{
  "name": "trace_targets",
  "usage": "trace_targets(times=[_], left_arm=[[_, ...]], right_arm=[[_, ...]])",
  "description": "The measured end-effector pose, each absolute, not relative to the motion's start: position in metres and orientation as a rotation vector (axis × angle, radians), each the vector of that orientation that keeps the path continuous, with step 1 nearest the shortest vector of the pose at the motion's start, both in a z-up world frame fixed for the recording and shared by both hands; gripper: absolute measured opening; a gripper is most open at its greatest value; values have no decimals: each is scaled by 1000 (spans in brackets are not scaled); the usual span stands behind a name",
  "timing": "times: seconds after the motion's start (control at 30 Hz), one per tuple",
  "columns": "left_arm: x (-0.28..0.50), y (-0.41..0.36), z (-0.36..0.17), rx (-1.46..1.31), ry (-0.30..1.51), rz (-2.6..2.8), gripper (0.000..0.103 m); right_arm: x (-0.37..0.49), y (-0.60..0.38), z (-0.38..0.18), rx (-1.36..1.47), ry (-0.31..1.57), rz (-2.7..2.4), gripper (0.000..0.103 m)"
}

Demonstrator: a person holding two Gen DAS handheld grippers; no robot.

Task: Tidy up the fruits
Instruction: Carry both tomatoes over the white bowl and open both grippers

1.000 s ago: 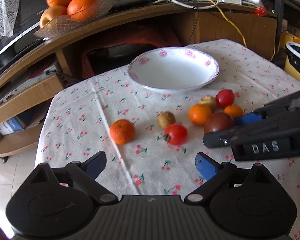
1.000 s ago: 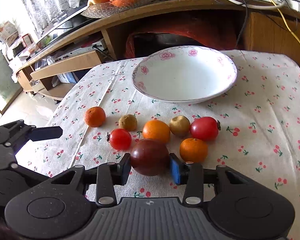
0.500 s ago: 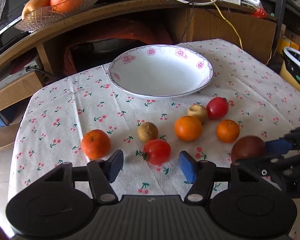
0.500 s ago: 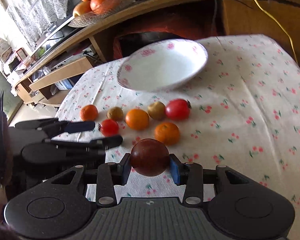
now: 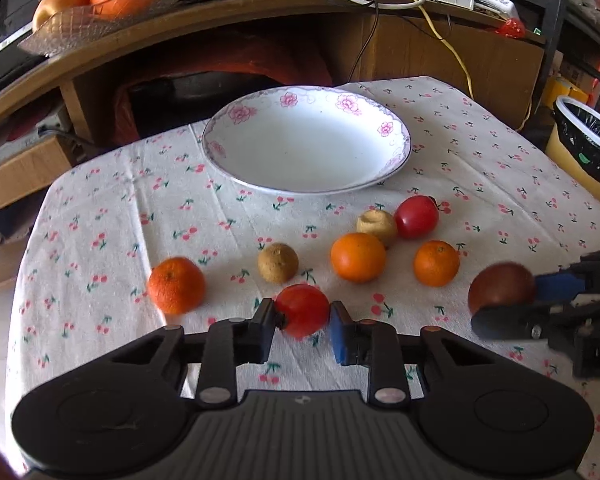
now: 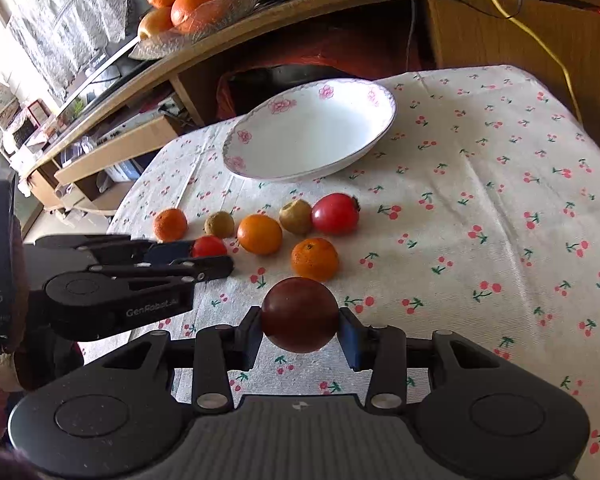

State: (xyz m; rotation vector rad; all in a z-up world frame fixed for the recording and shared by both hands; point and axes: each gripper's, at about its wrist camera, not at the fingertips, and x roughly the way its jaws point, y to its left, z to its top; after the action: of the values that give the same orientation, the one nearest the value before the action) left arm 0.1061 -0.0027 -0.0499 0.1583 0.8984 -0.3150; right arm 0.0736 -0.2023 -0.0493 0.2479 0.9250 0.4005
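Left wrist view: left tongs (image 5: 302, 330) just closing in on the small red tomato (image 5: 302, 309), pads at both its sides, near the front of the cherry-print worktop (image 5: 500, 168). Right wrist view: right tongs (image 6: 300, 338) clamped on a dark maroon tomato (image 6: 299, 314), held clear above the cloth. Beyond, loose on the cloth: three oranges (image 5: 357, 257), two brownish fruits (image 5: 278, 262) and a second red tomato (image 5: 416, 216), with the empty flowered plate (image 5: 396, 132) at the far side

Three oranges (image 5: 357, 257), two red tomatoes (image 5: 416, 217), two brownish fruits (image 5: 278, 263), perhaps longans, one plate (image 5: 228, 152).
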Motion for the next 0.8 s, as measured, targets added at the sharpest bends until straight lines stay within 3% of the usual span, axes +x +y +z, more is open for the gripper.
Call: trace_targets(times=[0.8], left_arm=[[120,-15,-21,94,831,-369,37]], right_arm=[[92,-188,-28,189,853,389,36]])
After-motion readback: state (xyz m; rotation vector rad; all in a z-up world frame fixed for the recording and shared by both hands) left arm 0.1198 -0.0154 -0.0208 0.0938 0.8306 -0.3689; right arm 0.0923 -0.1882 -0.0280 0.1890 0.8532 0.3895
